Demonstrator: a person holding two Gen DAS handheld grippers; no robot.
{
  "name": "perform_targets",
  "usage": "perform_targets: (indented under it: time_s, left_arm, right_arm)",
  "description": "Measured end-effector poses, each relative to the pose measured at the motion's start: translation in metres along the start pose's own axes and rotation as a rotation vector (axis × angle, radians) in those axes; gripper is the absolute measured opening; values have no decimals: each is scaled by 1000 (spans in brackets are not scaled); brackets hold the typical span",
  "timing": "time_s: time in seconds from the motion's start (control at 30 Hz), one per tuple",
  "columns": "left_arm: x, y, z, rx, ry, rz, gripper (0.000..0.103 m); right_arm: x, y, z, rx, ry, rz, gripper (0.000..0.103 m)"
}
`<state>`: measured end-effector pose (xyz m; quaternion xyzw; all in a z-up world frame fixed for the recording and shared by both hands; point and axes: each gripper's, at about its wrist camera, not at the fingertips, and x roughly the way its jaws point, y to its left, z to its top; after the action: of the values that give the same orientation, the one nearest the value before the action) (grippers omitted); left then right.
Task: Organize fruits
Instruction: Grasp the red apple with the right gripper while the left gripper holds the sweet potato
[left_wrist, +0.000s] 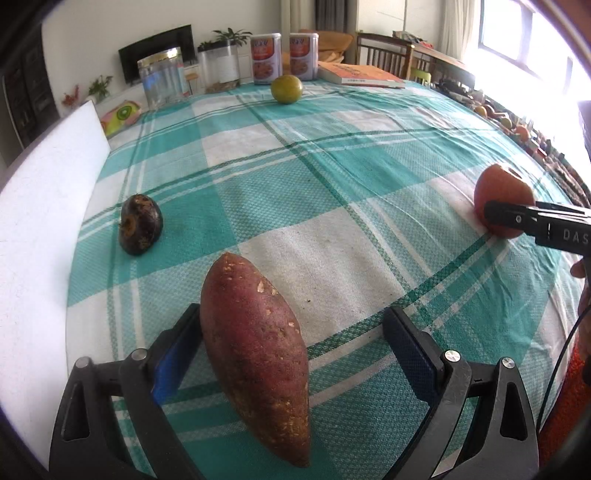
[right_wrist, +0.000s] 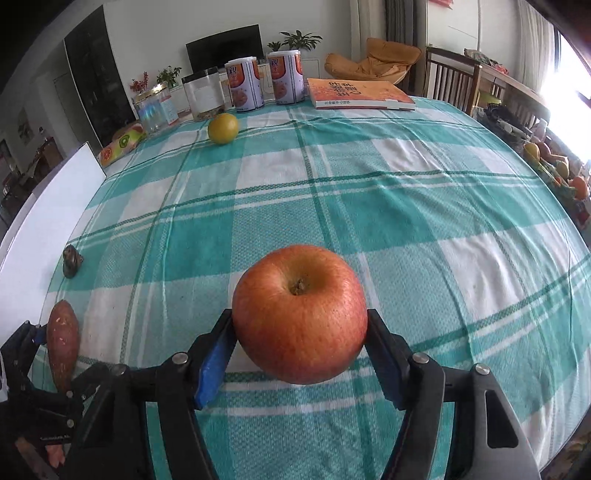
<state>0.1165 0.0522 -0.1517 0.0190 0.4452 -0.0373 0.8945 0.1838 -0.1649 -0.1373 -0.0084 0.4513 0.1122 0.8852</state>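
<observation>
Left wrist view: the left gripper (left_wrist: 291, 350) is held low over the tabletop (left_wrist: 332, 192), fingers pointing forward along the checked cloth. Its jaws stand wide apart. A sweet potato (left_wrist: 255, 354) lies lengthwise between them, touching or nearly touching the left blue pad, with a clear gap to the right pad; the gripper does not have hold of it. A dark round fruit (left_wrist: 141, 229) sits ahead and to the left, near a white board (left_wrist: 44, 229). A green-yellow citrus (left_wrist: 286, 89) rests far ahead, just before two cans (left_wrist: 284, 57) and a book (left_wrist: 360, 75). At the right edge, the right gripper (left_wrist: 517, 221) reaches in sideways, one finger lying across the apple (left_wrist: 502, 192); part of the person's hand (left_wrist: 578, 271) shows behind it. Right wrist view: the right gripper (right_wrist: 300, 343) is level and pointed forward, jaws closed partway so that both pads press the sides of the apple (right_wrist: 300, 314), stem end up. Whether the apple rests on the cloth or is raised cannot be told. The left gripper (right_wrist: 22, 354) shows at the lower left, with the sweet potato (right_wrist: 62, 343) beside its finger. The dark fruit (right_wrist: 72, 261) lies further up the left edge, the citrus (right_wrist: 222, 127) far ahead.
</observation>
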Motion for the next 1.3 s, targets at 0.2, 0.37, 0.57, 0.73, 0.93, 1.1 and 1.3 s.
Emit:
perform_targets:
  time_s: [0.2, 0.37, 0.57, 0.73, 0.93, 1.1, 1.3]
  left_arm:
    - [0, 0, 0, 0, 0, 0, 97]
    - [-1, 0, 0, -1, 0, 1, 97]
    - [-1, 1, 0, -1, 1, 1, 97]
    - [-1, 1, 0, -1, 1, 1, 98]
    - [-1, 1, 0, -1, 1, 2, 98]
    - [-1, 1, 0, -2, 1, 1, 98]
    - [-1, 1, 0, -1, 1, 2, 98]
  right_arm:
    - [-2, 20, -9, -80, -26, -125, 98]
    - [16, 4, -13, -3, 47, -110, 103]
    - [16, 6, -14, -5, 45, -121, 103]
    - [17, 7, -14, -5, 44, -122, 103]
    - [16, 7, -14, -5, 43, -122, 103]
    - [16, 7, -15, -5, 42, -121, 103]
    - [16, 7, -15, -5, 40, -121, 103]
